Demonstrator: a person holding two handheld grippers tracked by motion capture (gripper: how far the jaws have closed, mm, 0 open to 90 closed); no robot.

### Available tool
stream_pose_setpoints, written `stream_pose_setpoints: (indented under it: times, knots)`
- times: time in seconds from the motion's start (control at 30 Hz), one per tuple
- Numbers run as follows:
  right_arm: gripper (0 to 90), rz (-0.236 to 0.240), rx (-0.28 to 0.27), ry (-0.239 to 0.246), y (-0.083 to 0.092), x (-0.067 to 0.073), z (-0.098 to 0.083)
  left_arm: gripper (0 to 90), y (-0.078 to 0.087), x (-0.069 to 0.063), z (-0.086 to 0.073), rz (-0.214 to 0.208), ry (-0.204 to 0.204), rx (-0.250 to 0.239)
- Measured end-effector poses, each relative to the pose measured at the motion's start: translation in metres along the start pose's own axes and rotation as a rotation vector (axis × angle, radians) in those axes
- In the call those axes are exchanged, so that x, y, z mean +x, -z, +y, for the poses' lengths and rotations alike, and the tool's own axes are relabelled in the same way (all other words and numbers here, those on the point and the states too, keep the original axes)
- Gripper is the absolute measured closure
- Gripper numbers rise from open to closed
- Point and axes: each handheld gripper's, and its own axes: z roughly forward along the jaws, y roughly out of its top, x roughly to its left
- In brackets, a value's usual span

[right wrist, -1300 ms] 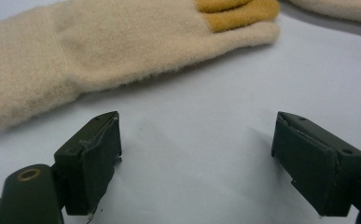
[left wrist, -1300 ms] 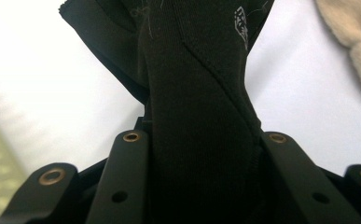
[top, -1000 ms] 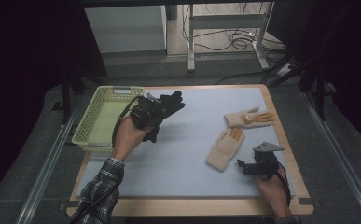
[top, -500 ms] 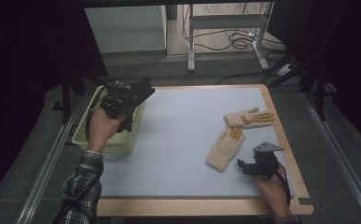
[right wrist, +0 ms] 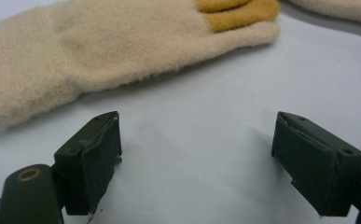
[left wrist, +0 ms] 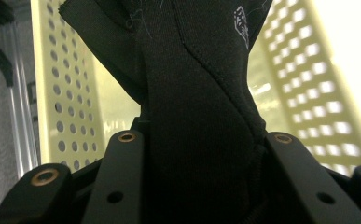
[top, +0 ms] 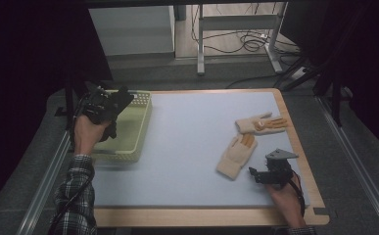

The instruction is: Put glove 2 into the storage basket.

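Observation:
My left gripper (top: 109,105) is shut on a black glove (left wrist: 201,93) and holds it over the pale yellow perforated basket (top: 138,128) at the table's left edge. In the left gripper view the glove hangs between the jaws, with the basket's holed walls (left wrist: 71,93) behind it. Two cream gloves with orange fingers lie on the blue mat at the right: one near the far right (top: 260,123), one closer to me (top: 236,155). My right gripper (top: 256,174) rests open on the mat just beside the nearer glove's cuff (right wrist: 52,70), with nothing between its jaws.
The blue mat (top: 187,142) covers the wooden table, whose edge (top: 201,215) runs along the front. A desk frame and cables (top: 236,34) stand on the floor beyond the table's far side. Metal rails (top: 45,181) run along the left.
My left gripper has carried the black glove leftward from the mat to above the basket. The right gripper and both cream gloves have stayed where they were.

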Motion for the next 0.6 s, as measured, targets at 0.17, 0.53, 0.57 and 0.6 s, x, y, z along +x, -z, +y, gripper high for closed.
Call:
stream_pose_setpoints:
  times: [0.17, 0.53, 0.57, 0.6]
  knots:
    - [15.5, 0.000, 0.000, 0.000, 0.000, 0.000, 0.000, 63.6, -0.021, 0.012, 0.000, 0.012, 0.025, 0.044]
    - [15.5, 0.000, -0.001, 0.000, 0.000, 0.000, 0.000, 61.8, -0.062, 0.019, 0.007, 0.033, 0.019, 0.150]
    - [15.5, 0.000, -0.001, 0.000, 0.000, 0.000, 0.000, 61.6, -0.066, 0.019, 0.006, 0.045, 0.013, 0.160]
    - [15.5, 0.001, -0.001, 0.000, 0.000, 0.000, 0.000, 61.3, -0.070, 0.019, 0.006, 0.055, 0.008, 0.169]
